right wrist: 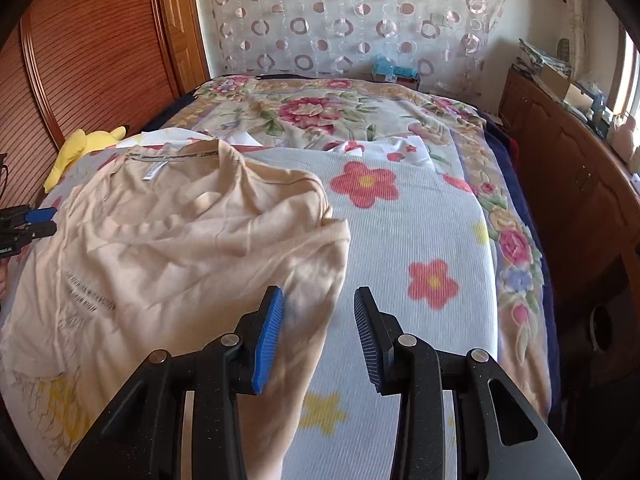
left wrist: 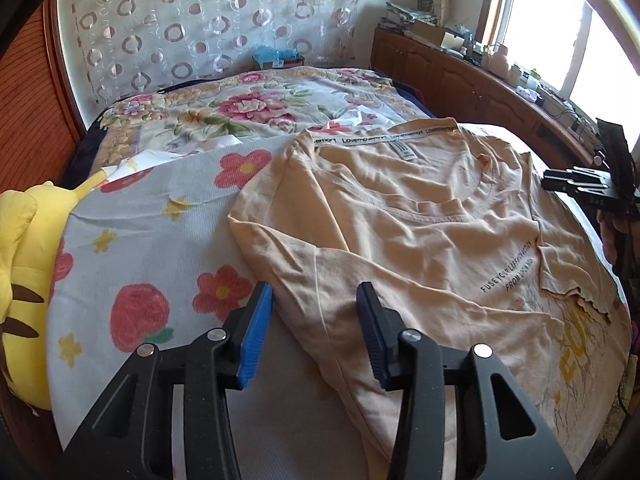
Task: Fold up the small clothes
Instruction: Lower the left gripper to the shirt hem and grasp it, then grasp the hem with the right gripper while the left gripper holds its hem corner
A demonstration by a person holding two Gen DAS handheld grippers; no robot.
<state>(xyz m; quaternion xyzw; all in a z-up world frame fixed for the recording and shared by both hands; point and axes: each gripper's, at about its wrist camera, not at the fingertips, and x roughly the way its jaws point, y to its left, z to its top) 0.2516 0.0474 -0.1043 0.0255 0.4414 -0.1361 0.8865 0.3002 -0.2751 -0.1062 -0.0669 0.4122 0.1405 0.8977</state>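
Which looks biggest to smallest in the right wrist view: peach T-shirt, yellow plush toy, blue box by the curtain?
1. Peach cotton T-shirt, largest by far.
2. Yellow plush toy.
3. Blue box, smallest, though it sits farthest from the camera, so apparent size only.

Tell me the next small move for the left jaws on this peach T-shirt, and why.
Probably ease the left gripper down and close on the T-shirt edge lying between its jaws. They stand open over that side edge, pressing nothing. The shirt lies spread and wrinkled on the flowered sheet, one sleeve already flopped inward. The right gripper is also open at the opposite edge, so both sides could lift together.
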